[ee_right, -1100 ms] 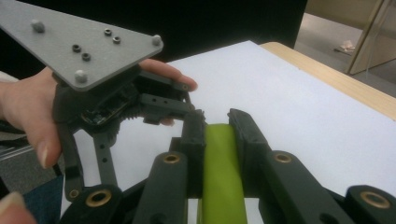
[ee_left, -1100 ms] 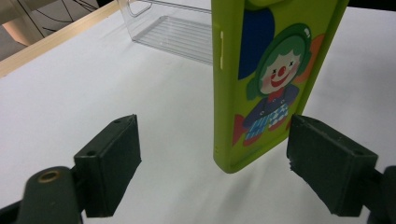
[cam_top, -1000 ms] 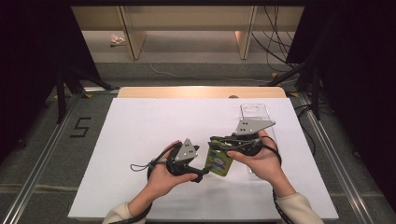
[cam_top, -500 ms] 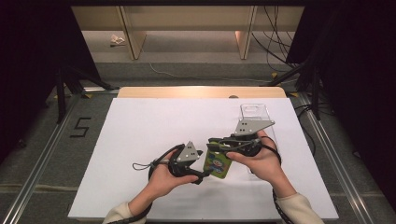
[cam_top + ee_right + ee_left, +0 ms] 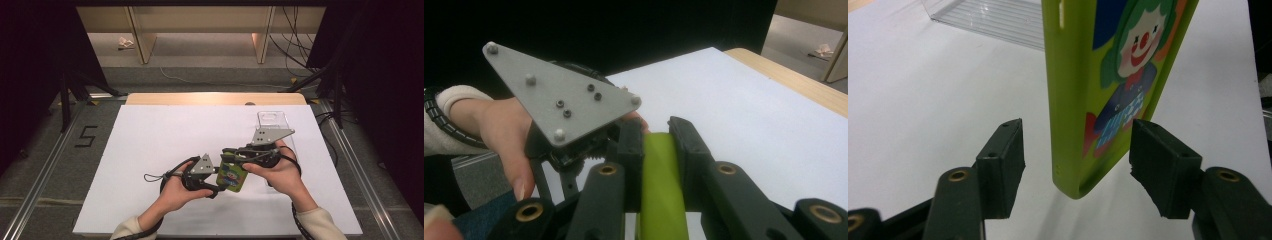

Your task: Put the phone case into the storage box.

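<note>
Seen from the high view: green phone case [image 5: 231, 175] held above the white worktop [image 5: 150, 140], near its front middle, between the two hands. Long axis runs roughly away from the person and slightly rightward, printed face up; far end clamped in the right gripper [image 5: 231, 152], near end reaching down beside the left gripper [image 5: 216, 186]. Clear plastic box [image 5: 274, 122] lying on the worktop just beyond the right hand [image 5: 277, 172], well toward the far right edge. Left hand [image 5: 177, 190] wrapped around its gripper, cable looping off to the left.

Next, from the left gripper view: case hanging on end, long axis near vertical, rounded lower end pointing down between the jaws, clown print turned toward the right-hand jaw. Jaws wide apart, neither one touching the case, gripping nothing. Ribbed clear box behind, at the top.

Finally, from the right gripper view: jaws closed tight on the case's narrow green edge, case running straight out along them. Left gripper's grey plate [image 5: 556, 95] just beyond.
</note>
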{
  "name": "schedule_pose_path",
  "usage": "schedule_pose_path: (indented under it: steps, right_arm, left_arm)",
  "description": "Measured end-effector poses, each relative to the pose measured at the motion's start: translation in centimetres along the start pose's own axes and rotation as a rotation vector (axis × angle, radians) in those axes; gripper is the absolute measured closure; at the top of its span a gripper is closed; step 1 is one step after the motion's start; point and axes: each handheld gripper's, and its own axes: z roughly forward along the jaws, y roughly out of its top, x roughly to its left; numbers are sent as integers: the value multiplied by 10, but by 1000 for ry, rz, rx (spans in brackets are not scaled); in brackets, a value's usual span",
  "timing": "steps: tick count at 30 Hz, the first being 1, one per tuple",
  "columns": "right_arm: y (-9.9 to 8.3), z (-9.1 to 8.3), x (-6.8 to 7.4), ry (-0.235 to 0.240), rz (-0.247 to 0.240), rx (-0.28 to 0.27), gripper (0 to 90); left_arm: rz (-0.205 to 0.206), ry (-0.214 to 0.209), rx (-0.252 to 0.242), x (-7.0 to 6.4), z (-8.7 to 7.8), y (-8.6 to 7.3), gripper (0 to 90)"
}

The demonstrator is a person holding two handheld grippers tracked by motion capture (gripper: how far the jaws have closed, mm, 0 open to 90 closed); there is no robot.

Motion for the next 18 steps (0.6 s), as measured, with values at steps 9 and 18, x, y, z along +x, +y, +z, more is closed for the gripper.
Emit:
schedule_pose_path:
  steps: [9, 18]
  right_arm:
    - [1, 0, 1, 11, 2, -5, 776]
    - [1, -1, 0, 6, 0, -10, 776]
  left_arm:
    - [-6, -27, -9, 1, 1, -1, 448]
    - [0, -44, -3, 1, 1, -1, 578]
